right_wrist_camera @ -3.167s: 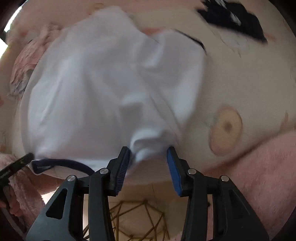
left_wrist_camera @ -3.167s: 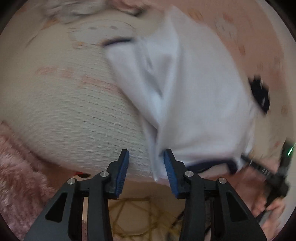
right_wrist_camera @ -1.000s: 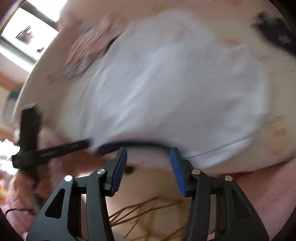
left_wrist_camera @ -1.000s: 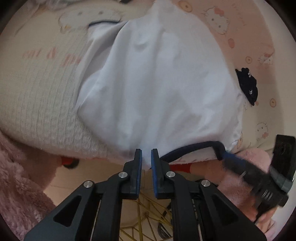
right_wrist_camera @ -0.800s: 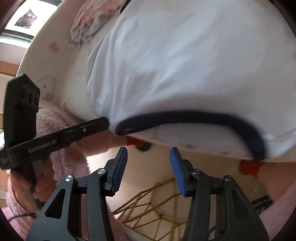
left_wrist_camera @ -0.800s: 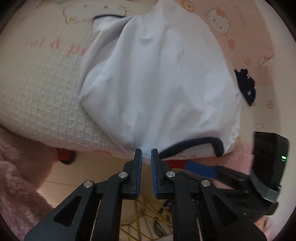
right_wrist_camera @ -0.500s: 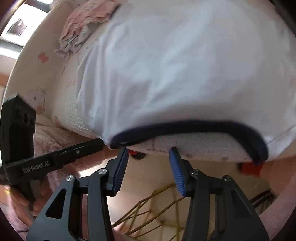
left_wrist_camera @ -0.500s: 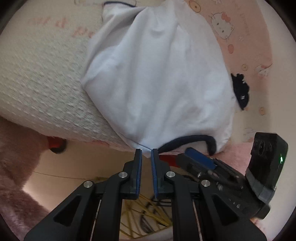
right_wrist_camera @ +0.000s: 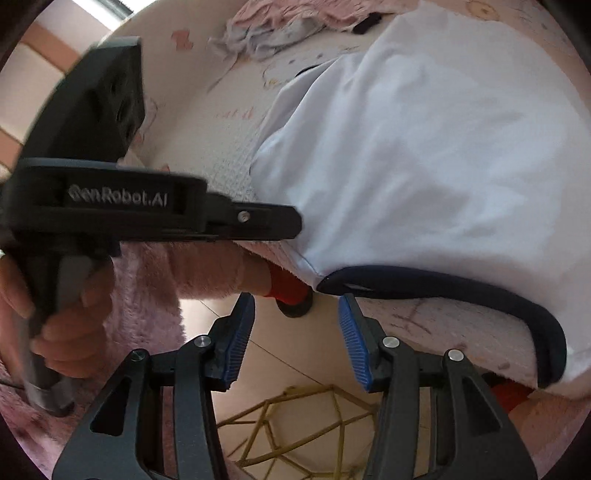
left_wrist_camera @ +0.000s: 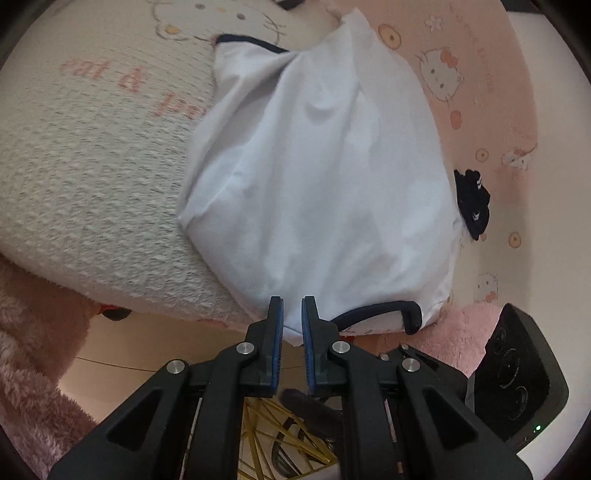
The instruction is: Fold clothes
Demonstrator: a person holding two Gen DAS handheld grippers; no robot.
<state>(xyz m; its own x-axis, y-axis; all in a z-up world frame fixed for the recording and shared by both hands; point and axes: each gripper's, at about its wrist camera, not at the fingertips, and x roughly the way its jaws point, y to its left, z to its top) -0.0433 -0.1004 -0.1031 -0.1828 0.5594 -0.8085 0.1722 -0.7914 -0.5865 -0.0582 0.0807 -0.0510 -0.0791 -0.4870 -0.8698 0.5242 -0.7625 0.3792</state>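
Observation:
A white T-shirt [left_wrist_camera: 325, 177] with a navy collar [left_wrist_camera: 384, 310] lies spread on the bed, collar end at the near edge. My left gripper [left_wrist_camera: 291, 321] is shut on the shirt's near edge just left of the collar, and white cloth shows between its pads. In the right wrist view the left gripper [right_wrist_camera: 295, 223] reaches in from the left onto that same edge of the T-shirt [right_wrist_camera: 424, 155]. My right gripper [right_wrist_camera: 297, 332] hangs open below the bed's edge with nothing between its fingers. The left end of the collar [right_wrist_camera: 443, 288] is just above it.
The bed cover [left_wrist_camera: 92, 177] is cream and pink with cat prints. A small dark garment [left_wrist_camera: 472, 210] lies right of the shirt, and a heap of pink and grey clothes [right_wrist_camera: 273, 26] at the far side. A gold wire frame [right_wrist_camera: 295, 424] stands on the floor below. A hand [right_wrist_camera: 66, 332] in a fluffy pink sleeve holds the left gripper.
The right gripper, still open, has swung along the bed's edge close to the left one and rolled. The left gripper stays shut on the shirt's edge and has drawn back a little.

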